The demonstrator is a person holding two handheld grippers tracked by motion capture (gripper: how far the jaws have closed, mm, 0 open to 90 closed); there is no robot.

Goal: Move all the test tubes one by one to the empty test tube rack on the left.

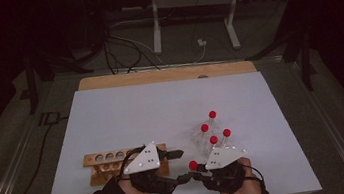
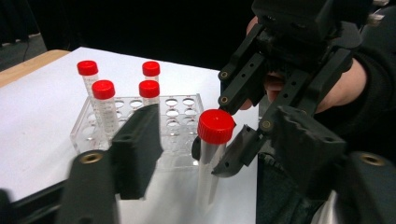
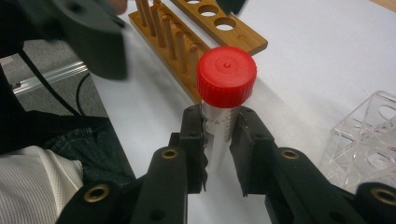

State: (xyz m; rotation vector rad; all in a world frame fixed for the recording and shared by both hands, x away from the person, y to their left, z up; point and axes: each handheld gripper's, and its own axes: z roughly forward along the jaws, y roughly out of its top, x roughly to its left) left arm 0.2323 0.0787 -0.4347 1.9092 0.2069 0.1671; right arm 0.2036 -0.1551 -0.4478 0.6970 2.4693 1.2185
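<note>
- Right claw (image 3: pixel 219 154) clenched on a clear plastic tube with a red screw cap (image 3: pixel 226 77), pads pressed on its body just below the cap, tube upright above the white counter (image 1: pixel 126 113).
- Left claw (image 2: pixel 205 140) released, jaws either side of that tube, not touching it.
- Clear acrylic rack (image 2: pixel 180 135) near behind, four more red-capped tubes (image 2: pixel 103 91) standing in it.
- Wooden rack with round holes (image 1: pixel 105 158) beside the left hand.

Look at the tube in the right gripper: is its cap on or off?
On. The red cap sits over the top of the clear tube, which stands upright, clamped between the right gripper's black jaws.
</note>
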